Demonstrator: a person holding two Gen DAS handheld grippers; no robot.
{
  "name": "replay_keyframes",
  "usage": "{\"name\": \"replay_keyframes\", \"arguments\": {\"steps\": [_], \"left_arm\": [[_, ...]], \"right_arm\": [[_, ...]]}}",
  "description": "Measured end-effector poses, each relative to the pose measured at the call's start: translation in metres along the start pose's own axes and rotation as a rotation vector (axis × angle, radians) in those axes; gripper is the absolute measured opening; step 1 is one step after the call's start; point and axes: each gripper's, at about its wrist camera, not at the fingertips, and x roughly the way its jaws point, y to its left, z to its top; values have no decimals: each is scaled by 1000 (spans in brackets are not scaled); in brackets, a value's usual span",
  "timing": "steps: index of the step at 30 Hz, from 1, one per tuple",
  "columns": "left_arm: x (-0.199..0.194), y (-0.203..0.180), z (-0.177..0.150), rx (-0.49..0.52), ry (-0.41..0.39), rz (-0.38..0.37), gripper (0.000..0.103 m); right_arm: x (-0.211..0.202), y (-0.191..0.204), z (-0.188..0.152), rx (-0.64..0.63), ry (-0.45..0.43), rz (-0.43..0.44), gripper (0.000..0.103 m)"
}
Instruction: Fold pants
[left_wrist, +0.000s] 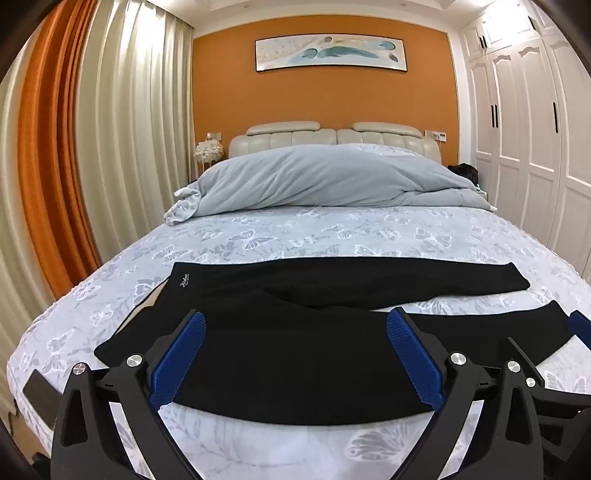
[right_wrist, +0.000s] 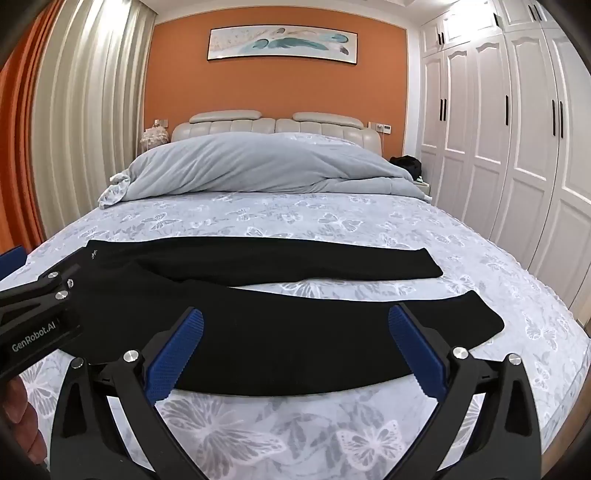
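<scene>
Black pants lie flat across the near part of the bed, waist to the left, both legs spread to the right with a gap of sheet between them. They also show in the right wrist view. My left gripper is open and empty, hovering over the hip and upper near leg. My right gripper is open and empty, over the near leg towards its hem. The left gripper's body shows at the left edge of the right wrist view.
The bed has a butterfly-print sheet. A bunched grey duvet lies at the headboard end. Curtains hang on the left, white wardrobes stand on the right. A dark flat object lies at the bed's near left corner.
</scene>
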Motion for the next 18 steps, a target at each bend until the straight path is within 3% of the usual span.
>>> {"name": "replay_keyframes", "arguments": {"steps": [8, 18], "left_arm": [[5, 25, 3, -50, 15, -32, 97], [25, 9, -9, -10, 107, -3, 97]], "right_arm": [[1, 7, 2, 17, 8, 12, 98], [15, 17, -3, 14, 68, 39, 98]]}}
